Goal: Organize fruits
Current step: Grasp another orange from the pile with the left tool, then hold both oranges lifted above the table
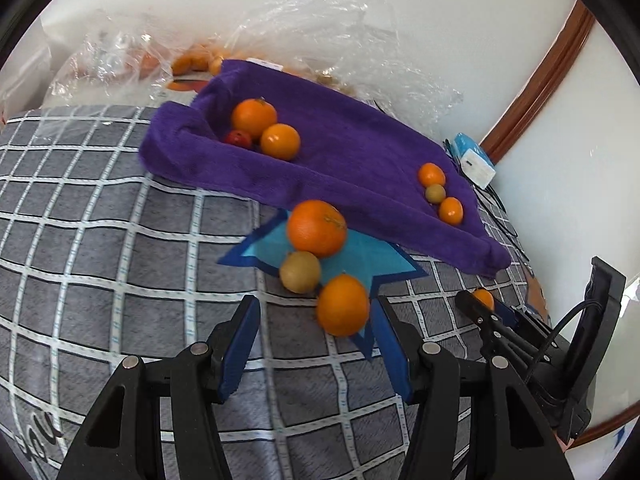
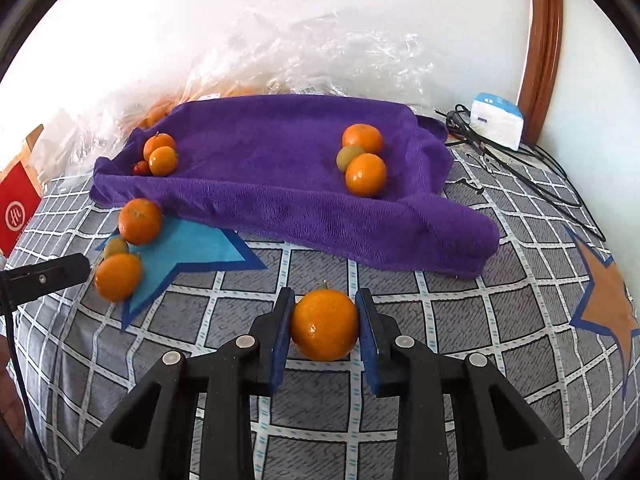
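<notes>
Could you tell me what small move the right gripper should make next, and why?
Probably carry its orange forward onto the purple towel. The right gripper is shut on that orange above the checked cover, and other fruit already sits in two groups on the towel, so setting it beside a group there seems the likely step.

Right wrist view. The right gripper [image 2: 325, 330] clamps 1 orange [image 2: 324, 326] between its blue pads [image 2: 280, 344], above a grey checked bedcover [image 2: 440, 340]. Behind lies a rumpled purple towel [image 2: 280, 176] bearing 2 fruit clusters: at left, 2 oranges [image 2: 160, 154] with a small red fruit [image 2: 141, 168]; at right, 2 oranges [image 2: 365, 156] touching a greenish fruit [image 2: 347, 157]. On a blue star patch [image 2: 188, 252], 2 oranges [image 2: 128, 248] flank another greenish fruit [image 2: 115, 246]. The other gripper's tip [image 2: 48, 274] enters at left. Clear plastic wrap [image 2: 320, 56] lines the wall.
</notes>
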Tool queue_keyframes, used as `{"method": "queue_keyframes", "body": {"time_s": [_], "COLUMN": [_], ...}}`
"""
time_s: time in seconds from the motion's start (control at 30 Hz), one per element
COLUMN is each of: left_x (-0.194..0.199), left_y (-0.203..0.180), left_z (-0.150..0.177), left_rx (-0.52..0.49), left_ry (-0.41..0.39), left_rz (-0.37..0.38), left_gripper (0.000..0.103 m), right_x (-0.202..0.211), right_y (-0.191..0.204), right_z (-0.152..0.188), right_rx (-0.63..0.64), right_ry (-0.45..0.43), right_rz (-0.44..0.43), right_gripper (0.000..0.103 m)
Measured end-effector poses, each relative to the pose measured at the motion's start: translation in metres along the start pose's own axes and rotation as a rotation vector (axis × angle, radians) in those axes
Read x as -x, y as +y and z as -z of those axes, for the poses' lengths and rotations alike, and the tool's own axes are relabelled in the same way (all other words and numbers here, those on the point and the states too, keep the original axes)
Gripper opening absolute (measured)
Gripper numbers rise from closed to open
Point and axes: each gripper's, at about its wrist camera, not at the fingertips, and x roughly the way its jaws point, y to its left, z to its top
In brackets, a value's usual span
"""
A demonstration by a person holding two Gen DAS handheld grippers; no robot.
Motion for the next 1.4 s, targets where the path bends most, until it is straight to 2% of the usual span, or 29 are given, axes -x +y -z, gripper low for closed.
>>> {"method": "queue_keyframes", "body": {"time_s": [0.17,0.27,0.33,0.43,0.53,0.67,0.77,0.87,1.0,1.03,1.23,1.4], "left_x": [-0.018,-0.023,-0.028,-0.029,-0.011,0.023,0.040,0.039,0.030,0.028,0.024,0.023], "left_y": [-0.016,-0.022,-0.026,-0.031,-0.025,0.000,0.024,0.048,0.066,0.068,0.069,0.071], "left_z": [0.002,0.002,0.001,0.001,0.003,0.004,0.004,0.003,0.003,0.004,0.012,0.013], "left_rx": [-0.025,-0.013,-0.015,-0.060,-0.060,-0.019,0.001,0.035,0.051,0.051,0.030,0.038], "left_ry": [0.020,0.004,0.006,0.001,-0.021,-0.081,-0.120,-0.120,-0.120,-0.122,-0.135,-0.134], "left_rz": [-0.020,-0.022,-0.034,-0.059,-0.064,-0.106,-0.190,-0.256,-0.293,-0.298,-0.297,-0.285], "left_gripper": [0.049,0.046,0.031,0.031,0.030,0.031,0.031,0.030,0.031,0.031,0.031,0.031], "right_x": [-0.003,-0.005,-0.005,-0.007,-0.007,-0.006,-0.004,-0.001,-0.002,-0.002,0.000,-0.002], "right_y": [-0.007,-0.012,-0.014,-0.016,-0.014,-0.013,-0.017,-0.019,-0.015,-0.014,-0.022,-0.016], "right_z": [0.001,0.002,0.003,0.003,0.003,0.003,0.005,0.008,0.009,0.009,0.010,0.009], "right_rx": [-0.033,-0.058,-0.070,-0.076,-0.062,-0.051,-0.067,-0.074,-0.052,-0.050,-0.085,-0.055], "right_ry": [0.016,0.028,0.028,0.035,0.035,0.041,0.045,0.041,0.040,0.038,0.041,0.048], "right_rz": [-0.020,-0.041,-0.039,-0.055,-0.065,-0.103,-0.098,-0.075,-0.015,-0.009,-0.039,-0.011], "right_gripper": [0.031,0.031,0.031,0.033,0.039,0.050,0.051,0.050,0.033,0.031,0.031,0.032]}}
